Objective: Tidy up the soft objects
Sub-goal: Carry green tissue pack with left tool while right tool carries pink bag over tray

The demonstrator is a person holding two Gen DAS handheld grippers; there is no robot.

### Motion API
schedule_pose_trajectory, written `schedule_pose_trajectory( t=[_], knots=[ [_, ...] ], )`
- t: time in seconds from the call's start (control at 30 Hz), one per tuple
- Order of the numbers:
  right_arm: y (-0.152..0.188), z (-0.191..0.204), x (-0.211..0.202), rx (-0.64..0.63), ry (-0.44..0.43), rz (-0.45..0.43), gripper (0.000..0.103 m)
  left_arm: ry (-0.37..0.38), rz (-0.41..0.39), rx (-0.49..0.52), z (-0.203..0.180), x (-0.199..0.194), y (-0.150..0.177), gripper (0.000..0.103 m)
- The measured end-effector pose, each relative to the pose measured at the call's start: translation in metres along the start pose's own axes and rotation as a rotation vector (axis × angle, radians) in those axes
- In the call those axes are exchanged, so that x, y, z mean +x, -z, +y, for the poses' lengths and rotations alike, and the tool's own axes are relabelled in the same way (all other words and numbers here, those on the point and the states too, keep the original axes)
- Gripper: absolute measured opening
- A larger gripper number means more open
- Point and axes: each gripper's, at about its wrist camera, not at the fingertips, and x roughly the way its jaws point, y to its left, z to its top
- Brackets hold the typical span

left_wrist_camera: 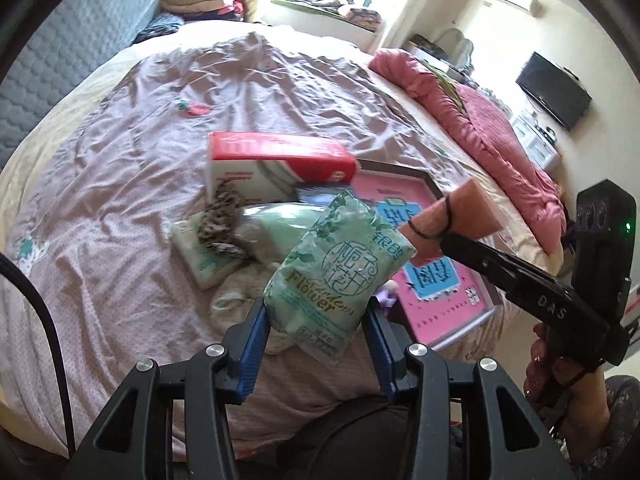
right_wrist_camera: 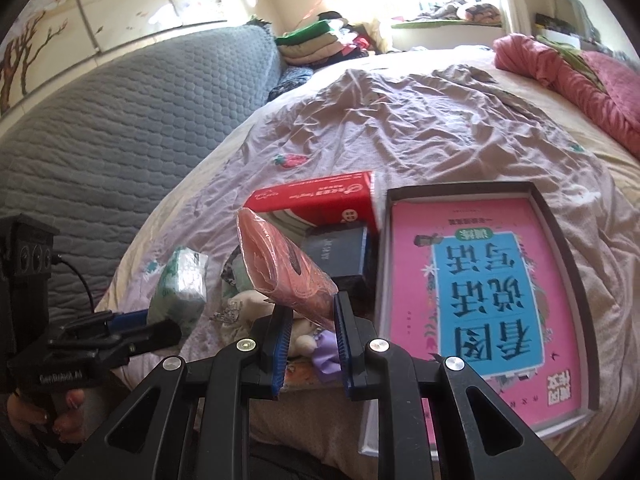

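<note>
My left gripper (left_wrist_camera: 318, 322) is shut on a green "Gardenia Flower" tissue pack (left_wrist_camera: 336, 268) and holds it above the bed; the pack also shows in the right wrist view (right_wrist_camera: 182, 284). My right gripper (right_wrist_camera: 310, 320) is shut on a salmon-pink wrapped soft pack (right_wrist_camera: 280, 268), also seen in the left wrist view (left_wrist_camera: 460, 216), held above a pile. The pile holds another green tissue pack (left_wrist_camera: 200, 256), a speckled cloth (left_wrist_camera: 220, 216), a cream plush toy (right_wrist_camera: 256, 308) and a purple piece (right_wrist_camera: 326, 354).
A red and white box (left_wrist_camera: 276, 164) and a dark box (right_wrist_camera: 340, 256) lie behind the pile. A tray with a pink and blue book (right_wrist_camera: 484, 292) lies to the right. A pink quilt (left_wrist_camera: 480, 116) is bunched at the far right, a grey headboard (right_wrist_camera: 120, 120) at the left.
</note>
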Motion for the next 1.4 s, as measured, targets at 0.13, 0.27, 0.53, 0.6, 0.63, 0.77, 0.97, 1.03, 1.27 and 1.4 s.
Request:
schedule_pose_trajectory(
  t=[0.13, 0.27, 0.53, 0.6, 0.63, 0.77, 0.97, 1.03, 1.27, 1.4],
  knots=[
    [0.000, -0.013, -0.014, 0.045, 0.007, -0.017, 0.021, 0.011, 0.007, 0.048, -0.026, 0.000, -0.002, 0.047],
    [-0.002, -0.027, -0.027, 0.081, 0.025, -0.033, 0.021, 0.023, 0.014, 0.085, -0.048, 0.004, -0.004, 0.047],
    [0.000, -0.058, -0.049, 0.160, 0.055, -0.059, 0.021, 0.034, 0.048, 0.153, -0.086, 0.020, -0.008, 0.047],
    [0.002, -0.066, -0.053, 0.183, 0.053, -0.064, 0.021, 0.033, 0.058, 0.163, -0.094, 0.024, -0.007, 0.047],
    [0.003, -0.071, -0.055, 0.194, 0.056, -0.066, 0.021, 0.033, 0.061, 0.171, -0.098, 0.027, -0.007, 0.047],
    [0.007, -0.086, -0.061, 0.224, 0.077, -0.066, 0.021, 0.018, 0.081, 0.197, -0.110, 0.036, -0.006, 0.047],
    [0.011, -0.105, -0.063, 0.269, 0.094, -0.061, 0.021, 0.002, 0.125, 0.227, -0.124, 0.054, -0.005, 0.047],
    [0.012, -0.112, -0.063, 0.292, 0.096, -0.055, 0.021, -0.005, 0.140, 0.231, -0.127, 0.060, -0.004, 0.047],
    [0.022, -0.133, -0.059, 0.357, 0.102, -0.021, 0.021, -0.009, 0.186, 0.253, -0.136, 0.082, -0.002, 0.047],
    [0.029, -0.143, -0.054, 0.385, 0.101, 0.010, 0.021, -0.013, 0.207, 0.272, -0.143, 0.095, -0.001, 0.047]
  ],
)
